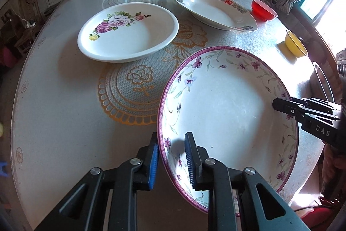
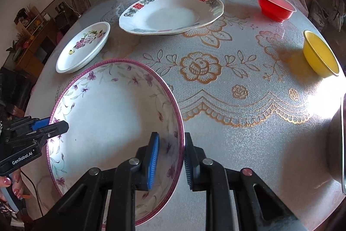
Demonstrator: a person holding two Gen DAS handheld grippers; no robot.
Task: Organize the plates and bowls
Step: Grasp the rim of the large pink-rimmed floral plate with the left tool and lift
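Each hand-held gripper, left point(image 1: 172, 162) and right point(image 2: 170, 162), is pinching one side of the big purple-rimmed bowl point(image 1: 227, 114) near the surface point(image 1: 64, 112) edge, but nothing is stacked yet: flower plate point(image 1: 129, 34), red-marked plate point(image 1: 214, 8), red bowl point(image 1: 262, 10) and yellow bowl point(image 1: 295, 44) sit apart.

My left gripper point(image 1: 172, 158) and right gripper point(image 2: 170, 158) pointed steeply down, each clamped on the bowl's point(image 1: 227, 101) opposite rims.
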